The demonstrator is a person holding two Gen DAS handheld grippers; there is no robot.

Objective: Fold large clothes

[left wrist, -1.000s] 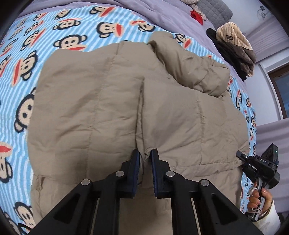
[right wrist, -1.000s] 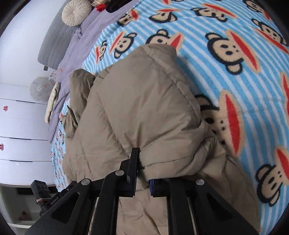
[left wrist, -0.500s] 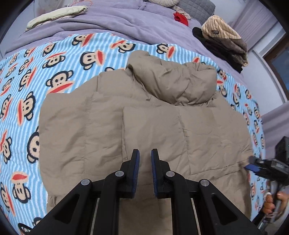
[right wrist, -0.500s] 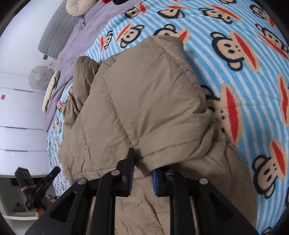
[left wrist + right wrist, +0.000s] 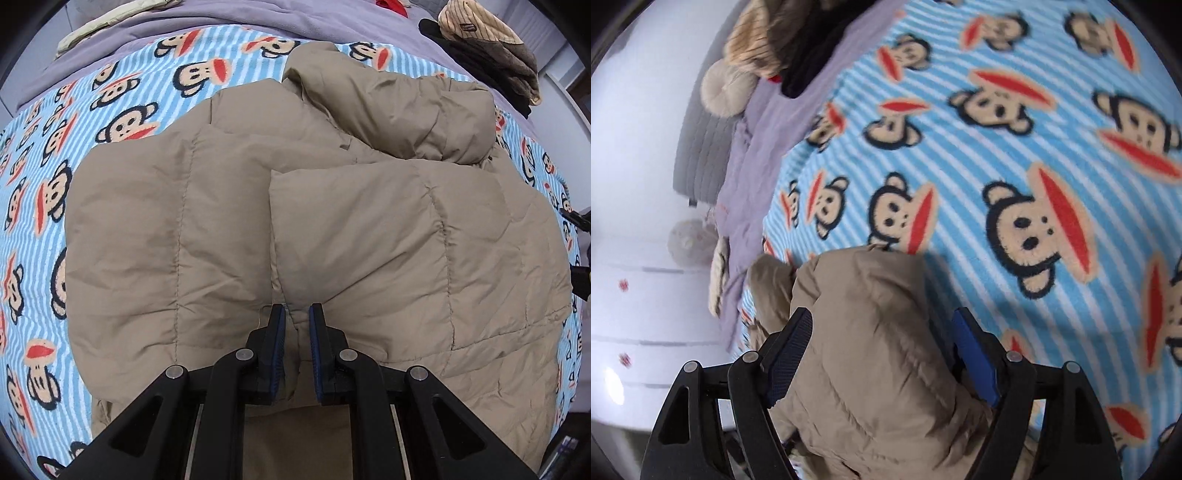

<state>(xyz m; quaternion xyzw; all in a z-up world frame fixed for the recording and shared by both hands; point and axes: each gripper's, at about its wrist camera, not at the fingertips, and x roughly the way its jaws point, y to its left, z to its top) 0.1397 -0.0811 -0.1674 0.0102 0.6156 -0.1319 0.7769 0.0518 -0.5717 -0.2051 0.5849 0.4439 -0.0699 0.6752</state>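
Observation:
A tan puffer jacket (image 5: pixel 177 229) lies spread on the monkey-print blue striped blanket (image 5: pixel 44 192), its hood (image 5: pixel 399 107) bunched at the far side. One quilted panel (image 5: pixel 388 236) is folded over the middle. My left gripper (image 5: pixel 296 310) points steeply down at the jacket's near edge, shut on a pinch of the tan fabric. In the right wrist view my right gripper (image 5: pixel 882 314) has its jaws opening wide. A folded part of the jacket (image 5: pixel 871 362) lies between the fingers (image 5: pixel 790 343), and the pads do not press on it.
A pile of striped beige and black clothes (image 5: pixel 487 44) sits on the purple sheet (image 5: pixel 229 18) at the far right. A cream cloth (image 5: pixel 107 26) lies far left. White drawers (image 5: pixel 646 314), a grey headboard (image 5: pixel 701 147) and a round cushion (image 5: pixel 724 88) stand beyond the bed.
My right gripper has let go of the jacket's fold, spread its jaws and swung along the jacket. The left gripper has stayed shut and shifted slightly over the near edge.

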